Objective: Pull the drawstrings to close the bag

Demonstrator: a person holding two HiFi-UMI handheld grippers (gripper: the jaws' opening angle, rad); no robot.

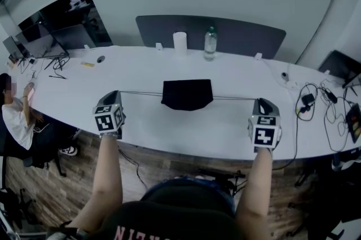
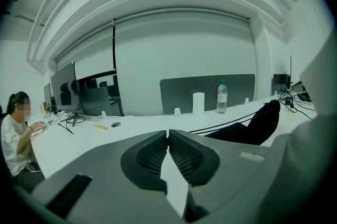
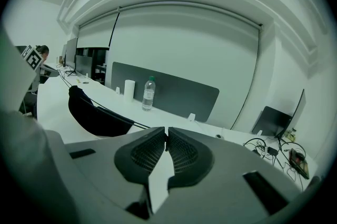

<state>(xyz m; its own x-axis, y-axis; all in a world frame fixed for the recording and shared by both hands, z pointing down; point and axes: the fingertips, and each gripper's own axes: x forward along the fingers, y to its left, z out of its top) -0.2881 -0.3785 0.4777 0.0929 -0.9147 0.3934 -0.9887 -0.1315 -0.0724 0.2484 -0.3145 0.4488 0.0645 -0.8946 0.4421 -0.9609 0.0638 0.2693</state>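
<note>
Clamping shut on the left cord [image 1: 141,92], the left gripper [image 2: 168,134] is pulling outward, while the right gripper [image 3: 166,133] is pinching the right cord [image 1: 234,98] just as tightly. Both cords are running taut to the bag [image 1: 187,95], which is sitting mid-table [image 1: 169,131] between them. I'm judging it soft, light cloth that is likely sliding if pulled unevenly. The cords are looking thin and slippery, so a grip well out from the bag is looking best.

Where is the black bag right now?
In the head view the black bag lies on the white table, nearer the person than the water bottle, its drawstrings stretched out to the left gripper and right gripper on either side.
</note>
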